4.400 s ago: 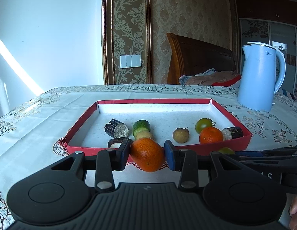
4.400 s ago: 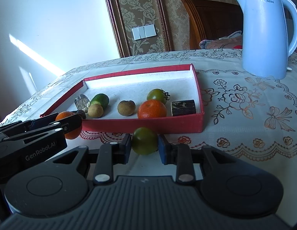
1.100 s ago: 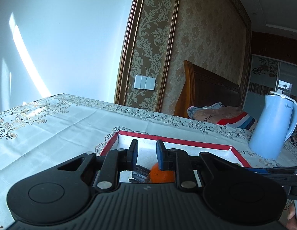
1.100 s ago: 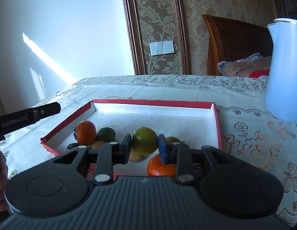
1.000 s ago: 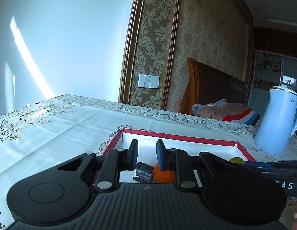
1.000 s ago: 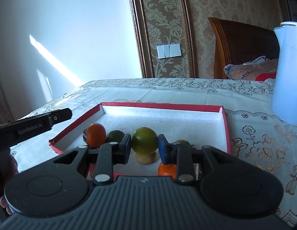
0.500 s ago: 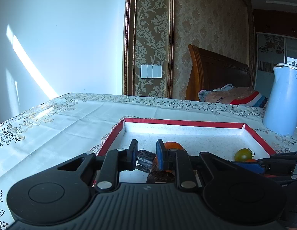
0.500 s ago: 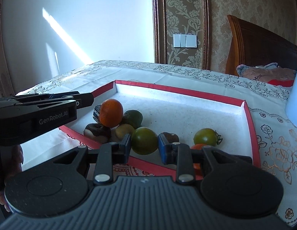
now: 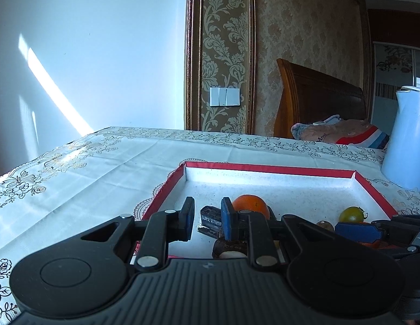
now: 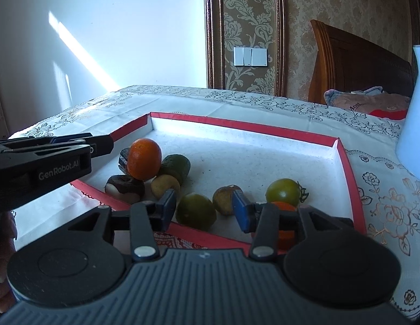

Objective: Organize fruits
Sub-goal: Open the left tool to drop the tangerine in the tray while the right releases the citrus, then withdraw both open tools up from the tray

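Releasing: right gripper (image 10: pixel 204 211) jaws just opening, green tomato (image 10: pixel 196 211) loose between pads, resting in red tray (image 10: pixel 353 189). Left gripper (image 9: pixel 205 218) closed, empty. Placement looks done.

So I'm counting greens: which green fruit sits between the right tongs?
The stemless green one by the tray's near rim; the stemmed tomato lies farther right.
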A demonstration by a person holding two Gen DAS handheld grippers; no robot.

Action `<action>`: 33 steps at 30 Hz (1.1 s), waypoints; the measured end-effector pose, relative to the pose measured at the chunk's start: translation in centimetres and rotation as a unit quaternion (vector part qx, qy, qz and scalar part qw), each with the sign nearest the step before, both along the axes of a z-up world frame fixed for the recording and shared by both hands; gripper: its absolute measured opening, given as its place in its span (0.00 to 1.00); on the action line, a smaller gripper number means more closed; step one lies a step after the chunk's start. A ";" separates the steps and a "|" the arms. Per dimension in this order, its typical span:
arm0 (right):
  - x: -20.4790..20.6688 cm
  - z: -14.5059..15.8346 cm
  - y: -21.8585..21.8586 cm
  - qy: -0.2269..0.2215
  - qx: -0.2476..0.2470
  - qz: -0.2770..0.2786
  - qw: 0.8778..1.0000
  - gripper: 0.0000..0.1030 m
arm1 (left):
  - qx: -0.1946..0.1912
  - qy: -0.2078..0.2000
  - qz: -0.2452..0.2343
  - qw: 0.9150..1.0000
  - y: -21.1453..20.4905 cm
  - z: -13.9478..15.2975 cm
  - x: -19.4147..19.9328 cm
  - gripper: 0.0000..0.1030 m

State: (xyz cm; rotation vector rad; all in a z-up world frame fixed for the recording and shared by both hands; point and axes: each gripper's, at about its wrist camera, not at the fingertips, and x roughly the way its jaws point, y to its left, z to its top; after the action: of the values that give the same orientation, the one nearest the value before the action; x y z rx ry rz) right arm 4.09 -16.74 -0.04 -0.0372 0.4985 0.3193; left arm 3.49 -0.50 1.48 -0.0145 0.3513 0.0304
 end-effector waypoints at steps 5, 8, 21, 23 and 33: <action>0.1 0.1 -0.4 0.002 0.012 -0.012 1.000 0.51 | -0.002 0.002 0.002 1.000 -0.3 0.1 -0.3 0.20; -0.1 0.4 -0.3 0.001 0.025 -0.018 1.000 0.57 | -0.003 0.005 -0.001 1.000 -0.5 0.1 -0.3 0.20; -1.4 1.0 -0.4 0.012 0.031 -0.059 0.998 0.60 | -0.029 0.018 -0.013 0.999 -1.1 0.5 -0.7 0.20; -1.8 1.2 -0.4 0.008 0.030 -0.064 0.997 0.61 | -0.032 0.017 -0.012 0.999 -1.2 0.6 -1.0 0.20; -4.3 1.6 -1.2 -0.013 0.029 -0.090 0.995 0.66 | -0.014 -0.006 -0.007 1.000 -2.4 1.0 -3.1 0.20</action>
State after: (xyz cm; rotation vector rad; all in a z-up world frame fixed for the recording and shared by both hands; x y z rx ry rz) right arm -0.23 -17.90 1.57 0.0592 0.4637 0.1571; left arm 0.43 -2.90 2.52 -0.0396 0.3400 0.0121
